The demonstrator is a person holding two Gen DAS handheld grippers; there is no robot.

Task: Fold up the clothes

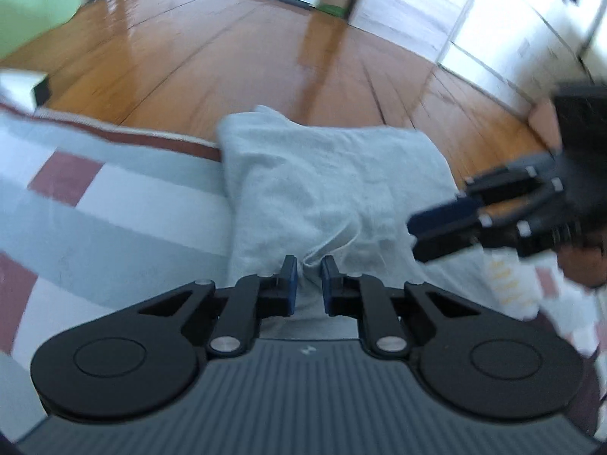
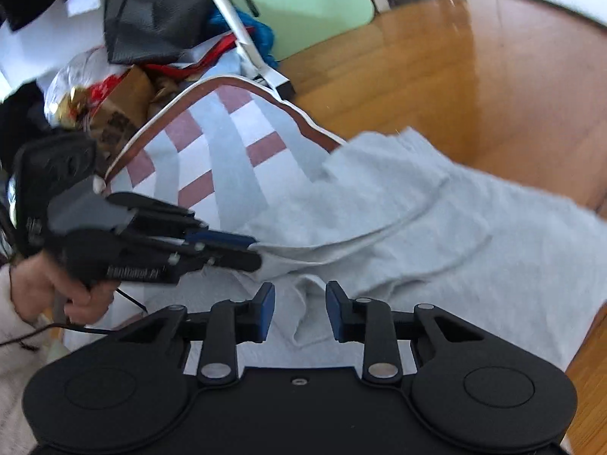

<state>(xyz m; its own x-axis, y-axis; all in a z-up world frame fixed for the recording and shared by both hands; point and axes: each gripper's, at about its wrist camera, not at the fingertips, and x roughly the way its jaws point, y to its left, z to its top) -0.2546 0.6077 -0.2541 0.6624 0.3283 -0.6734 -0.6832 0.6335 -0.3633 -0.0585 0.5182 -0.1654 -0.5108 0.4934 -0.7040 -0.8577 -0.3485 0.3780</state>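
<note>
1. Two hand-held black grippers with blue finger pads work over one pale grey knitted garment [image 1: 334,178] that lies on a mat of grey, white and dull-red checks with a brown border [image 1: 114,197].
2. The mat rests on a glossy orange-brown wooden floor [image 1: 265,53]; the garment's far edge hangs past the mat's border onto the boards.
3. In the left wrist view the left gripper [image 1: 308,265] has its jaws drawn close together on a puckered fold of the grey cloth at the garment's near edge, the fabric gathered into creases between the pads.
4. The right wrist view shows the same left gripper [image 2: 252,251] from the side, held by a person's hand [image 2: 72,292] in a cream fleece sleeve [image 2: 15,341], its tips pinching a thin edge of cloth.
5. The right gripper [image 2: 300,299] has its jaws apart above a raised wrinkle in the garment; the cloth lies under the gap, and the pads do not press on it.
6. From the left wrist view the right gripper [image 1: 415,233] appears blurred at the right, its tips at the garment's right edge.
7. Far left in the right wrist view sits a heap of bags and wrappers [image 2: 125,38] beside a pale green panel [image 2: 311,3].
</note>
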